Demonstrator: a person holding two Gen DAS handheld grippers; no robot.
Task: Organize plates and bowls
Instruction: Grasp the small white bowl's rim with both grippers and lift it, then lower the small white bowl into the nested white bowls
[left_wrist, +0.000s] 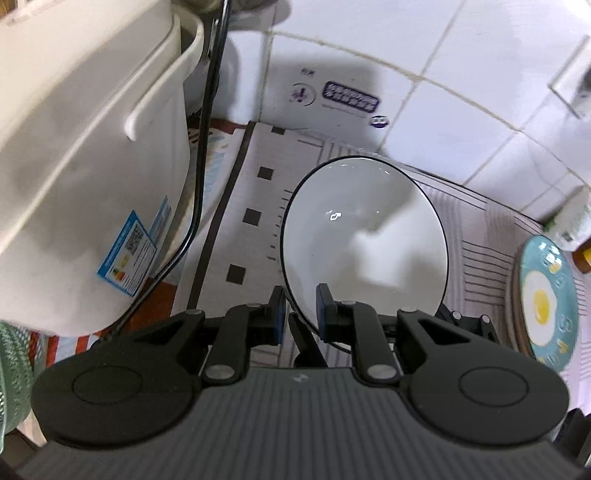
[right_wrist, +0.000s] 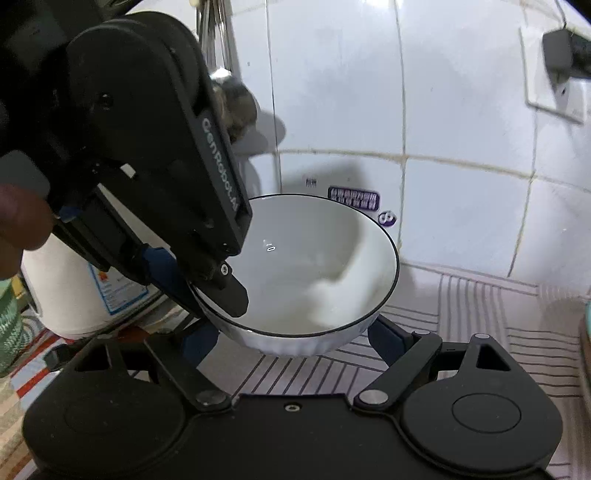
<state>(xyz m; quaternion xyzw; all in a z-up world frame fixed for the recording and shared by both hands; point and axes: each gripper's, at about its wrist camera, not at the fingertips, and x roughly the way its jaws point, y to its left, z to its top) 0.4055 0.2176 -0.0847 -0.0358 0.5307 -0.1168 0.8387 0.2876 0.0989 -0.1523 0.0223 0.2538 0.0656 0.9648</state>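
Left gripper (left_wrist: 299, 310) is clamped on the near-left rim of the bowl (left_wrist: 364, 236), one pad inside the wall, one outside. The bowl looks lifted off the striped mat (left_wrist: 258, 206), tilted, mouth facing up and toward the tiled wall.

Right gripper (right_wrist: 295, 332) has its jaws spread wide, one on each side of the bowl's ribbed base; I can't tell if the pads touch, so treat it as not gripping.

Key relation: the bowl sits dead ahead between the right fingers, while the left holds from above on the rim. The bowl is round, so there's no long axis to line up.

Egg plate (left_wrist: 546, 302) lies far right on the mat, likely the stack spot.
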